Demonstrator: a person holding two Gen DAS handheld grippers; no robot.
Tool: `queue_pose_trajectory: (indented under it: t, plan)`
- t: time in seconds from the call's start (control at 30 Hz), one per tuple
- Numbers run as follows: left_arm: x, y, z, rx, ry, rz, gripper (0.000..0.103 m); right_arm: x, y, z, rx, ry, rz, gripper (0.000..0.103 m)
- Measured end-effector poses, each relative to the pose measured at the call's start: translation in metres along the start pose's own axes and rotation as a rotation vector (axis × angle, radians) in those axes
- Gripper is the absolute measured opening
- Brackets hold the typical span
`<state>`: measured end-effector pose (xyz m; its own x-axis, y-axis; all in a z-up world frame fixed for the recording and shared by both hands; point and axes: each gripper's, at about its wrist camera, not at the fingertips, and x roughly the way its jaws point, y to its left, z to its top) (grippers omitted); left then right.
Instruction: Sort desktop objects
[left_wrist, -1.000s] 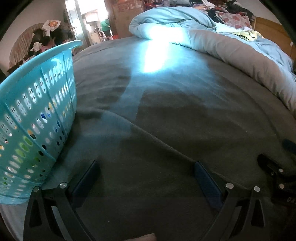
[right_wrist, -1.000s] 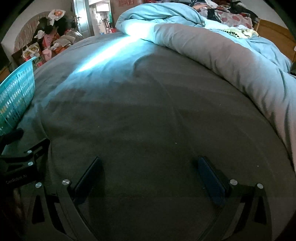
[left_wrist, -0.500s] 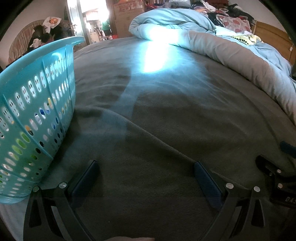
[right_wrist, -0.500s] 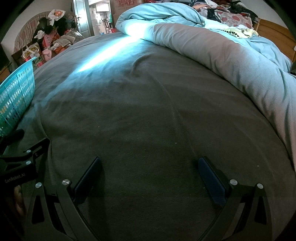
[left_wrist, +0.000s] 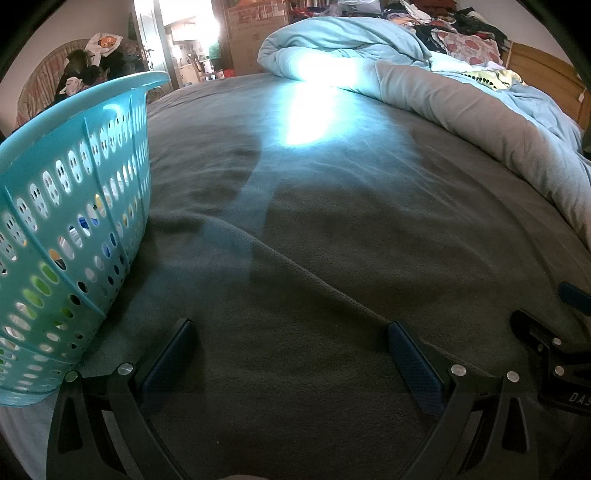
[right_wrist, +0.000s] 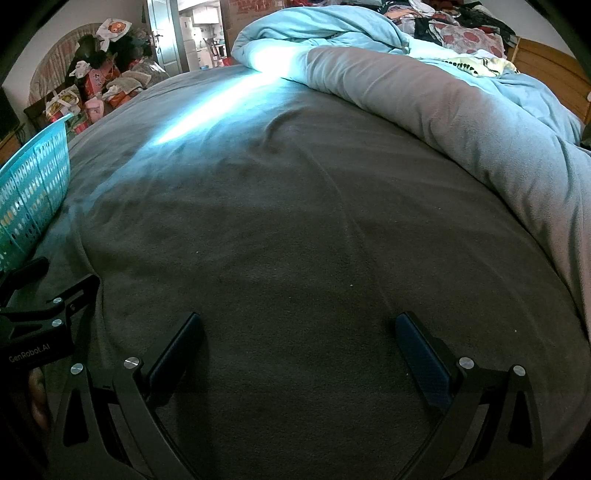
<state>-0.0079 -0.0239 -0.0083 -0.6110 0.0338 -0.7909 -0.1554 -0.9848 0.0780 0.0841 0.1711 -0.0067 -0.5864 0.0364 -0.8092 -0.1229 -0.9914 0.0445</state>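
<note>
A turquoise perforated plastic basket (left_wrist: 70, 221) stands on the grey blanket at the left of the left wrist view; coloured items show through its holes. It also shows at the left edge of the right wrist view (right_wrist: 33, 192). My left gripper (left_wrist: 291, 332) is open and empty, low over the blanket just right of the basket. My right gripper (right_wrist: 299, 325) is open and empty over bare blanket. The right gripper's body shows at the right edge of the left wrist view (left_wrist: 554, 354); the left gripper's body shows at the left edge of the right wrist view (right_wrist: 37, 325).
A grey blanket (left_wrist: 351, 221) covers the bed. A light blue and grey duvet (right_wrist: 424, 99) is bunched along the far and right side. Clothes and a wooden headboard (right_wrist: 554, 62) lie beyond it. Piled bags and boxes (right_wrist: 99, 88) stand by a doorway at far left.
The left wrist view has shifted slightly, so the basket sits a little lower and farther left in the frame. Both grippers stay open and empty.
</note>
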Motion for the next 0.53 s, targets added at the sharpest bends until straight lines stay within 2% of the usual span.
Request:
queue_pose_trajectory:
  t: [0.53]
  plan:
    - [0.0003,0.002,-0.0013,-0.001,-0.01,-0.001,0.103,-0.0005,0.0016,-0.001,0.002,0.0,-0.001,0.102]
